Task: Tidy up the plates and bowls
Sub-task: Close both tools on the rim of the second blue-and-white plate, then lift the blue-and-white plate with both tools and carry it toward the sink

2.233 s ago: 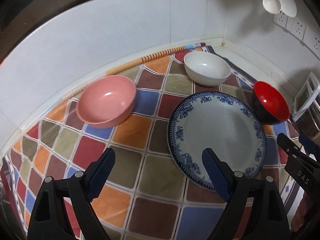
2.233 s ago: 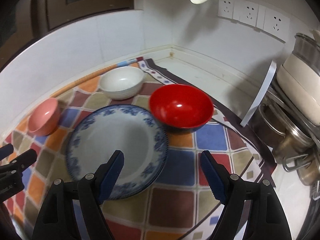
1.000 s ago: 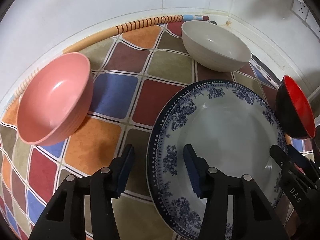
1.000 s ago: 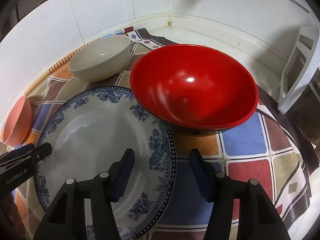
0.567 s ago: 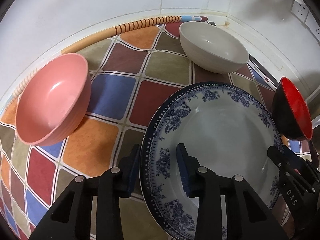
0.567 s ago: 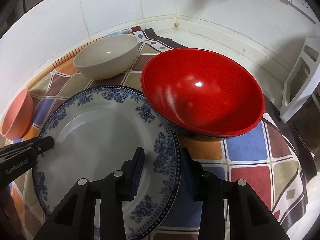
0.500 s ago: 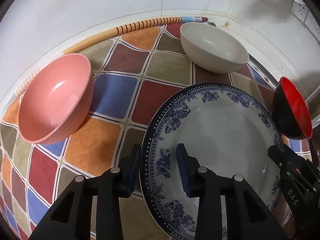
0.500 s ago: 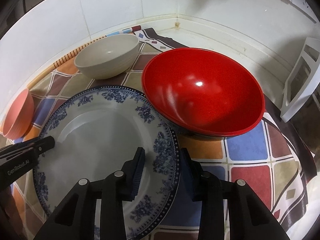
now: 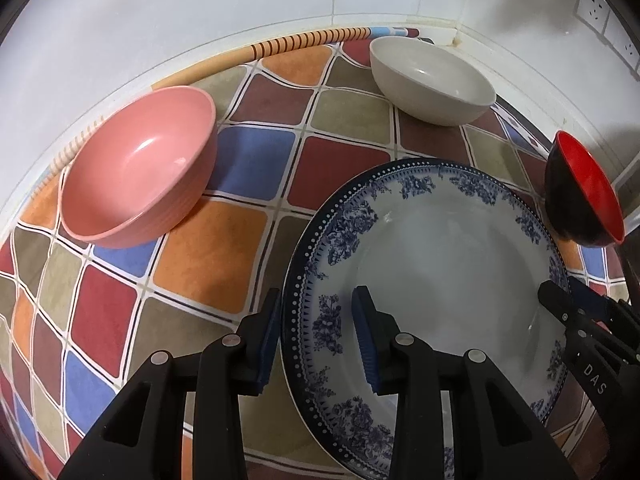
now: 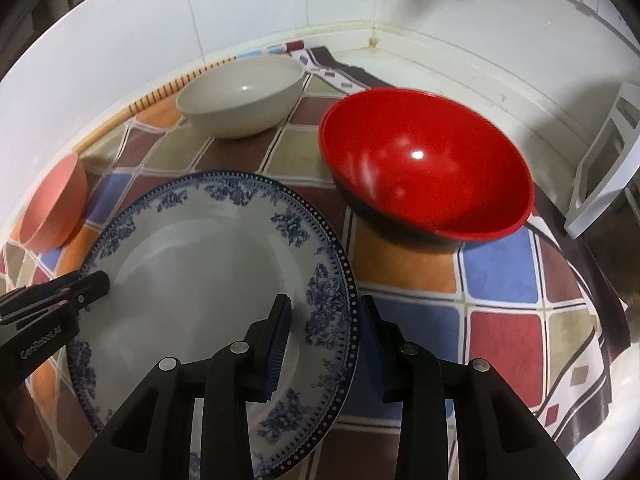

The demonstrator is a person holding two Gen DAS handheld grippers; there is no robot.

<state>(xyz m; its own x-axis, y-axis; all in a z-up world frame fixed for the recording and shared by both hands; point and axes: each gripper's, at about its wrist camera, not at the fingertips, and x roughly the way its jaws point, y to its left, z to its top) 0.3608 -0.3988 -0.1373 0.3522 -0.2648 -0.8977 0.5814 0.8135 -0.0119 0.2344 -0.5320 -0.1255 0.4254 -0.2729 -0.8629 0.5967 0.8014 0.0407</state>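
- Left wrist view: the left gripper [image 9: 318, 340] pinches the near left rim of the blue flowered plate [image 9: 432, 264], one finger under it and one on top. The plate sits on the colourful checked cloth [image 9: 216, 248]. The pink bowl [image 9: 136, 172], white bowl [image 9: 430, 80] and red bowl [image 9: 584, 192] each stand alone.
- Right wrist view: the right gripper [image 10: 324, 336] pinches the plate's right rim the same way. The red bowl is just beside the plate.
- Nothing looks stacked yet, so the sorting has only begun.

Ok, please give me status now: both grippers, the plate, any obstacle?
Left hand-held gripper and right hand-held gripper straddle opposite plate rims, apparently clamped. Plate on cloth. Red bowl close beside; pink bowl, white bowl apart.
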